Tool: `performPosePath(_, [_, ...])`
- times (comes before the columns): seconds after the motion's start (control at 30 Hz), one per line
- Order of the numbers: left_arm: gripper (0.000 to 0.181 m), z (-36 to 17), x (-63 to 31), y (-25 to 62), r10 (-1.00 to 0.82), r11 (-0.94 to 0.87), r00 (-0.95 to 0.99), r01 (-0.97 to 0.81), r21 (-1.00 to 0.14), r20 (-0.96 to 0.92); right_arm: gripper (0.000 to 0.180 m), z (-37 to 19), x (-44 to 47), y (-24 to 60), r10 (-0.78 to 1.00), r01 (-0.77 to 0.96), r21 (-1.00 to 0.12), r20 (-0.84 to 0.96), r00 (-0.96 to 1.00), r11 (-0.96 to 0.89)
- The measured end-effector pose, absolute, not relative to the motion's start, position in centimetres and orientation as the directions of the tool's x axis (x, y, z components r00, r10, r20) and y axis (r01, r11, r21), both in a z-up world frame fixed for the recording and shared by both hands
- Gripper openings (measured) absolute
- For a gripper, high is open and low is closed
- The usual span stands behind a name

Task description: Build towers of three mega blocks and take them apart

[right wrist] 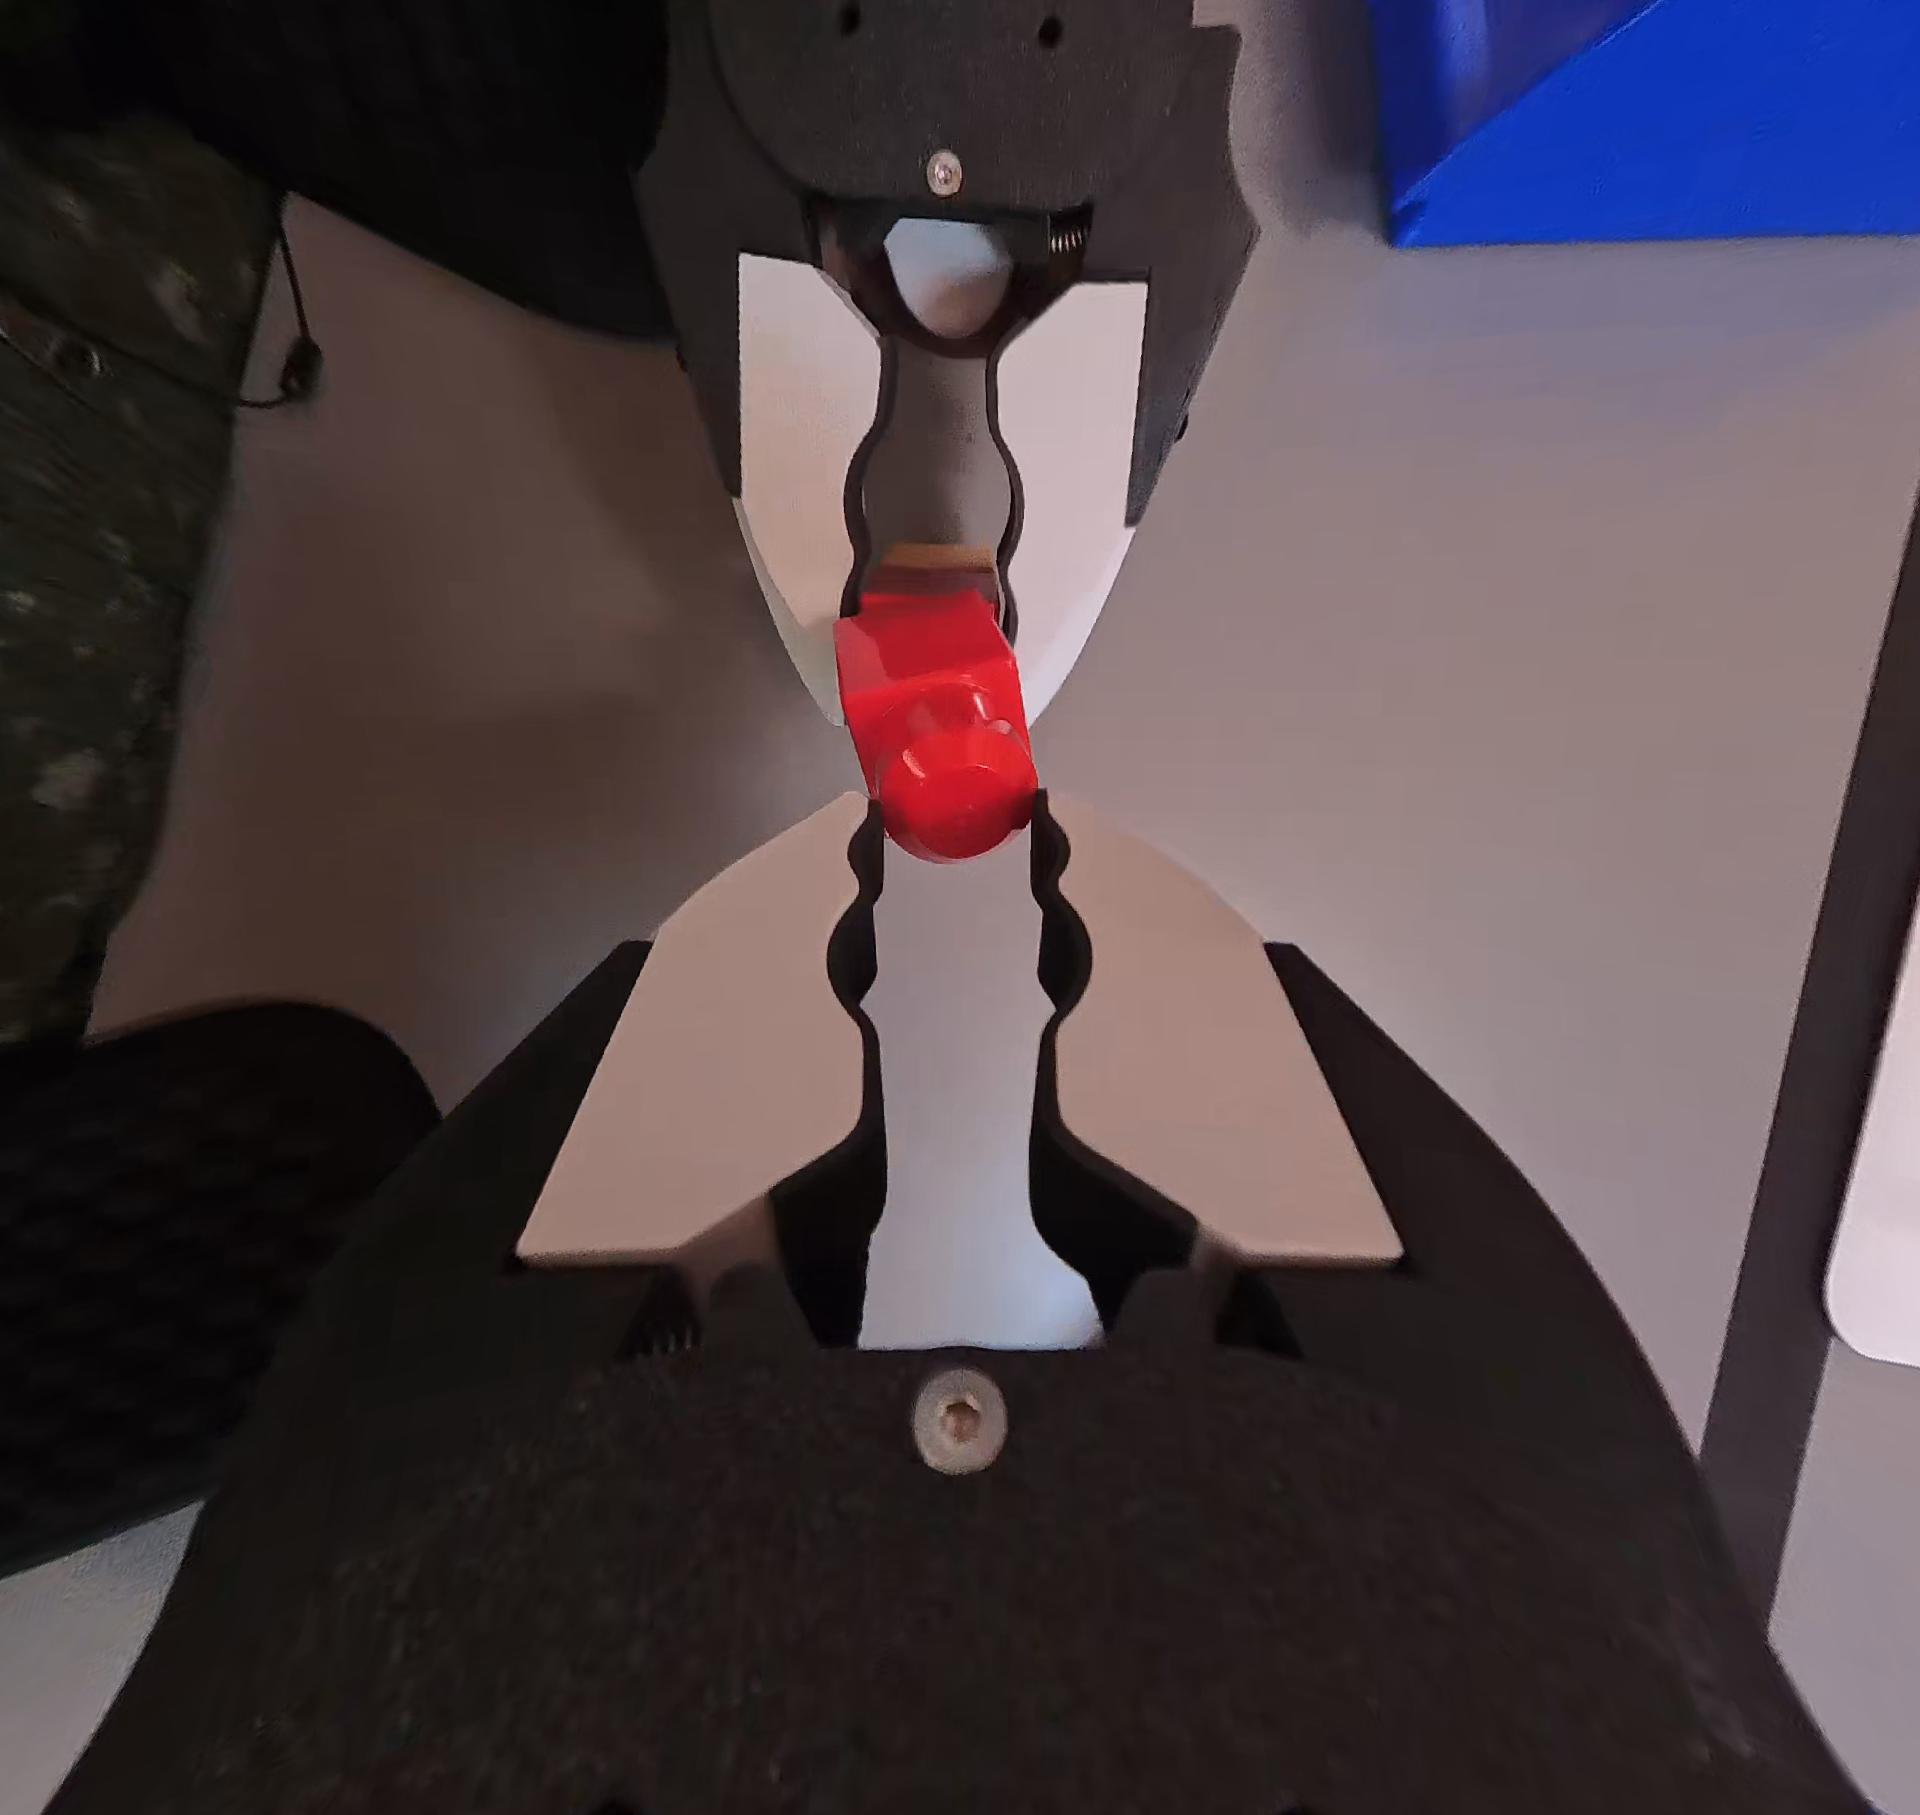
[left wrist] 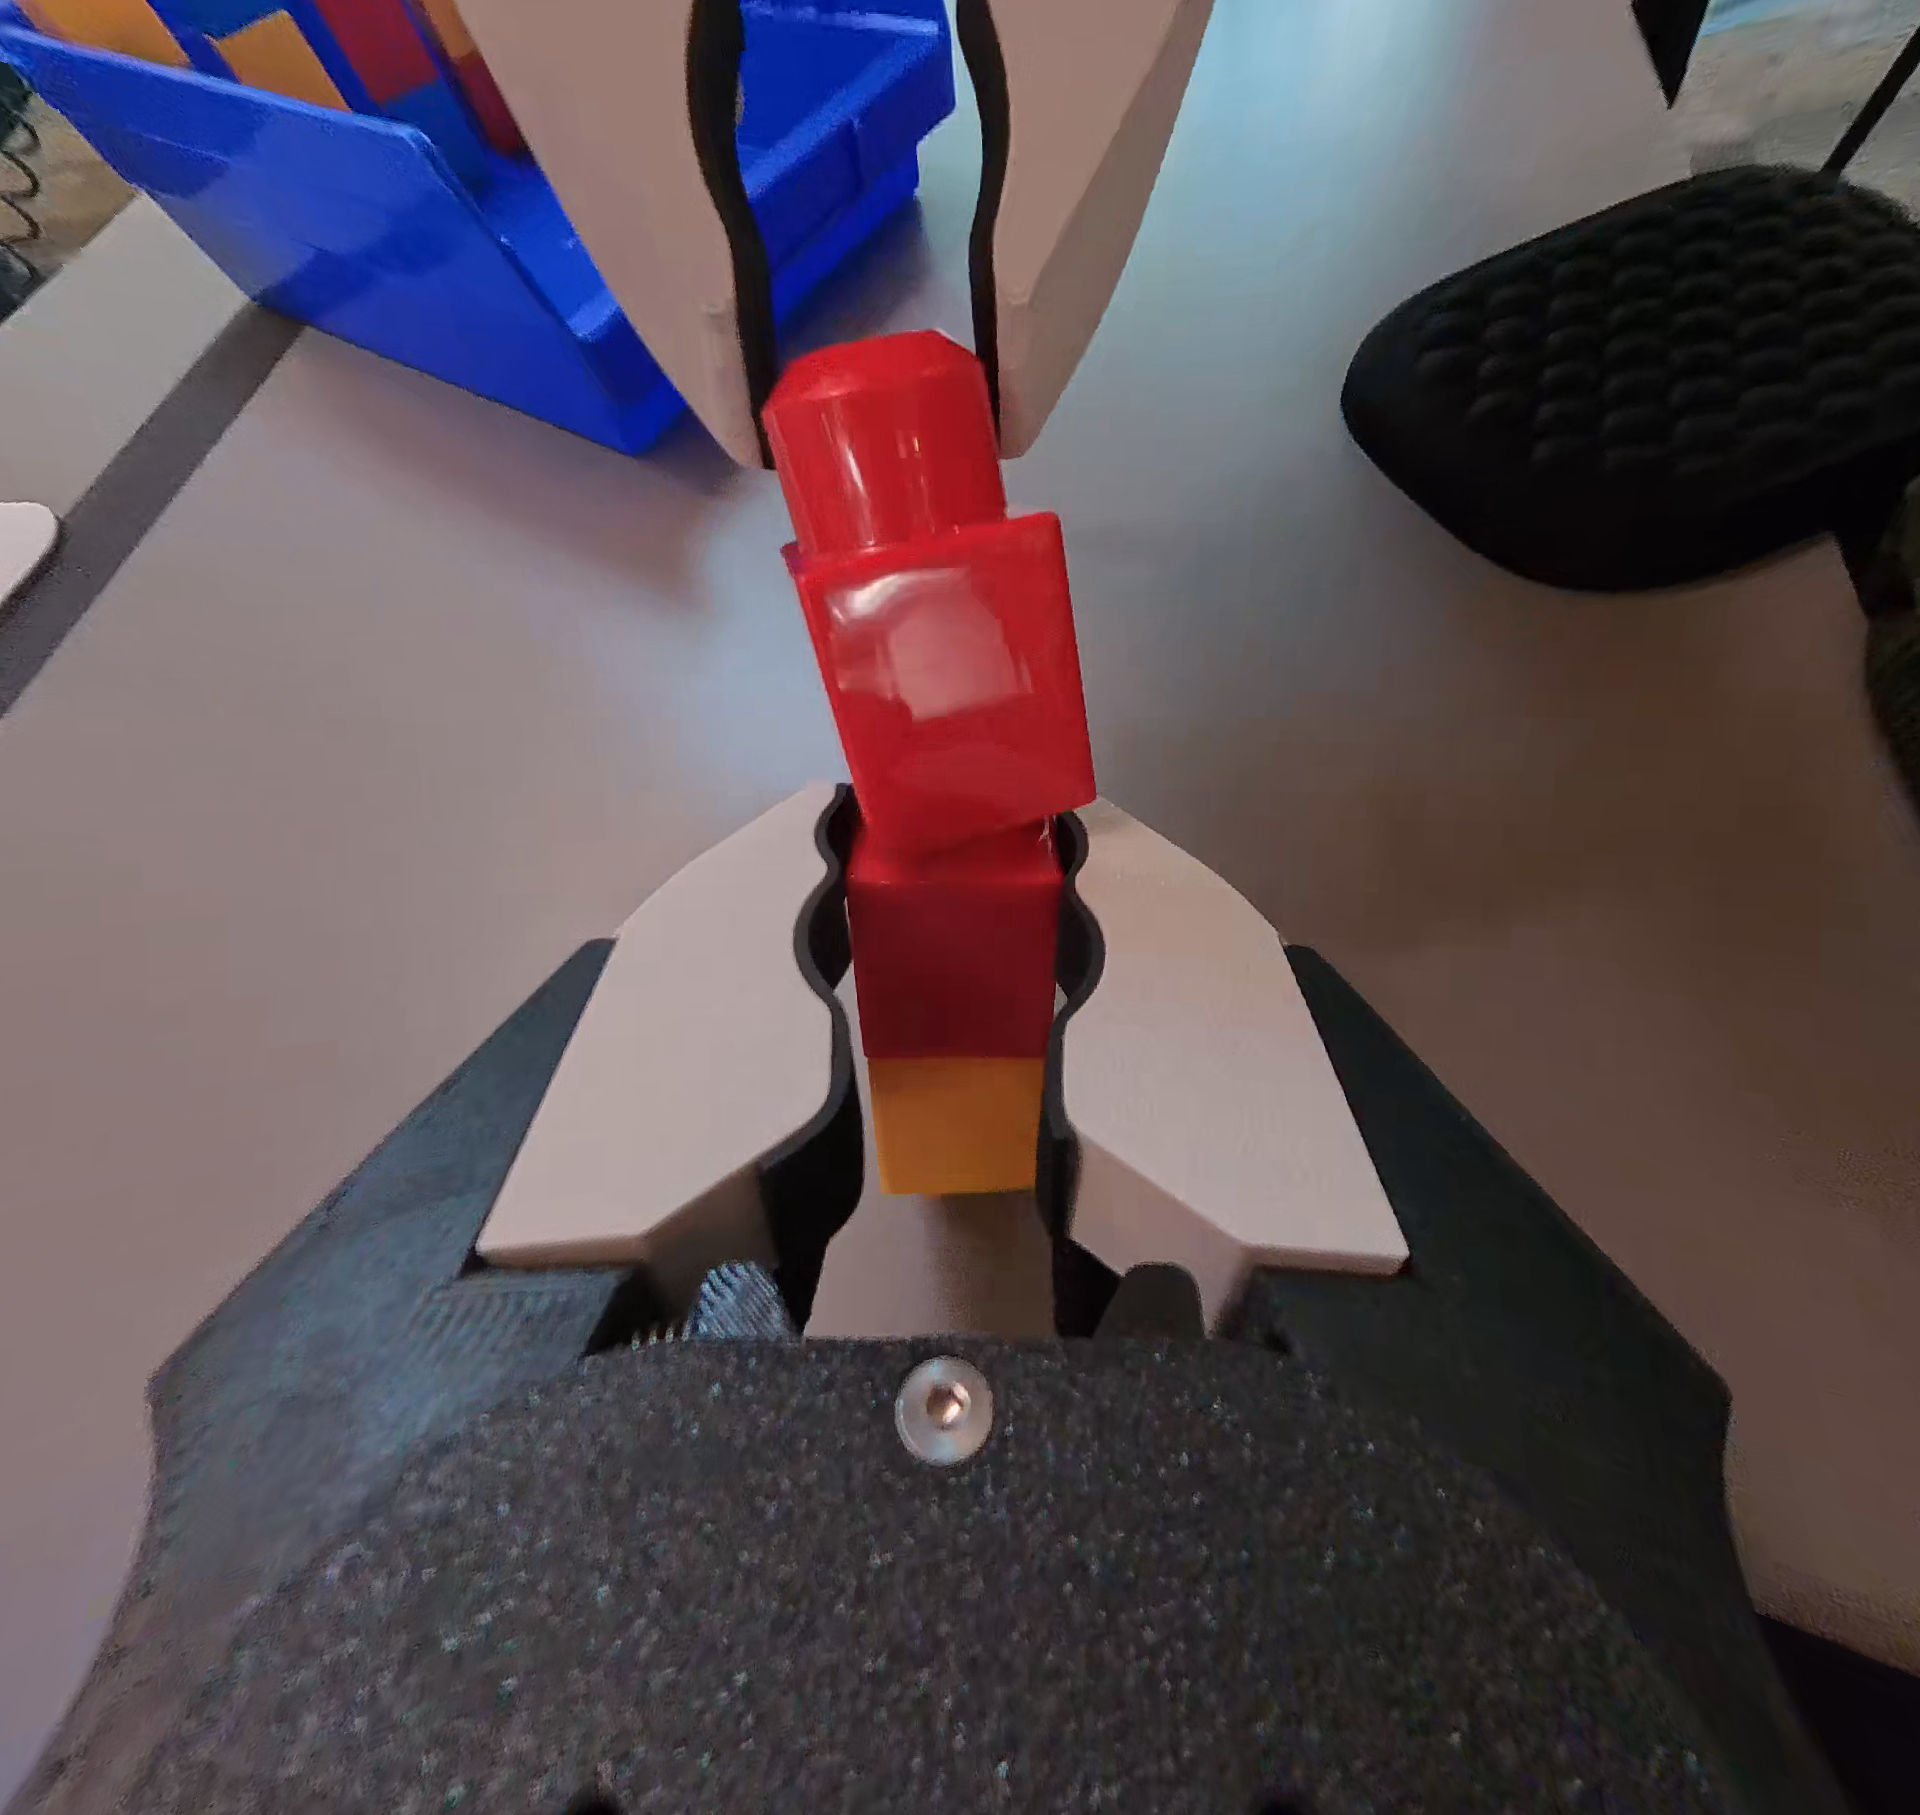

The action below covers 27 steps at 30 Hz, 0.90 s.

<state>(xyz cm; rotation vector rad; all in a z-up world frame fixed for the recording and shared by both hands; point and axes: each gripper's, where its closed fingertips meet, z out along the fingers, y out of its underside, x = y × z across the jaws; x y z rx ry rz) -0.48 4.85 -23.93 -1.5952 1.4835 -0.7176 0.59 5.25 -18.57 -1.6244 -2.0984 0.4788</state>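
Observation:
A tower of three blocks is held between my two grippers above the pale table (left wrist: 416, 778). My left gripper (left wrist: 956, 830) is shut on the middle dark red block (left wrist: 956, 955), with an orange block (left wrist: 956, 1121) attached on the camera side. The top red block (left wrist: 945, 674) is tilted off the middle one. My right gripper (left wrist: 883, 435) comes from the far side and is shut on that block's round stud. In the right wrist view my right gripper (right wrist: 954, 815) pinches the stud of the top red block (right wrist: 914, 664), and the left gripper (right wrist: 930, 664) is opposite it.
A blue bin (left wrist: 416, 238) holding several red, orange and blue blocks stands at the back left; it also shows in the right wrist view (right wrist: 1662, 103). A black textured pad (left wrist: 1662, 383) lies to the right. A person's dark patterned sleeve (right wrist: 104, 518) is nearby. A dark seam (left wrist: 135, 477) crosses the table. Tip to tip, the grippers are about 6 cm apart.

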Motion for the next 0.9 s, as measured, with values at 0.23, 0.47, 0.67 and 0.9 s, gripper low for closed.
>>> performPosePath(0.23, [0.04, -24.8, -0.8, 5.5, -0.981, 0.028, 0.155, -0.494, -0.869, -0.119, 0.027, -19.0, 0.3, 6.0, 0.969, 0.894, -0.38, 0.154, -0.191, 0.236])
performPosePath(0.47, [0.048, -27.6, -2.0, 5.9, -0.976, 0.039, 0.145, -0.622, -0.782, -0.164, 0.027, -20.9, -0.7, 6.0, 0.972, 0.933, -0.286, 0.153, -0.18, 0.218])
performPosePath(0.67, [0.045, -27.7, -2.7, 6.2, -0.969, 0.04, 0.156, -0.664, -0.747, -0.19, 0.027, -21.3, -1.1, 6.0, 0.99, 0.912, -0.388, 0.089, -0.108, 0.134])
performPosePath(0.9, [0.043, -27.6, -2.7, 6.8, -0.949, 0.042, 0.195, -0.702, -0.711, -0.248, 0.027, -22.0, -0.9, 6.0, 0.999, 0.865, -0.501, 0.053, 0.011, 0.017])
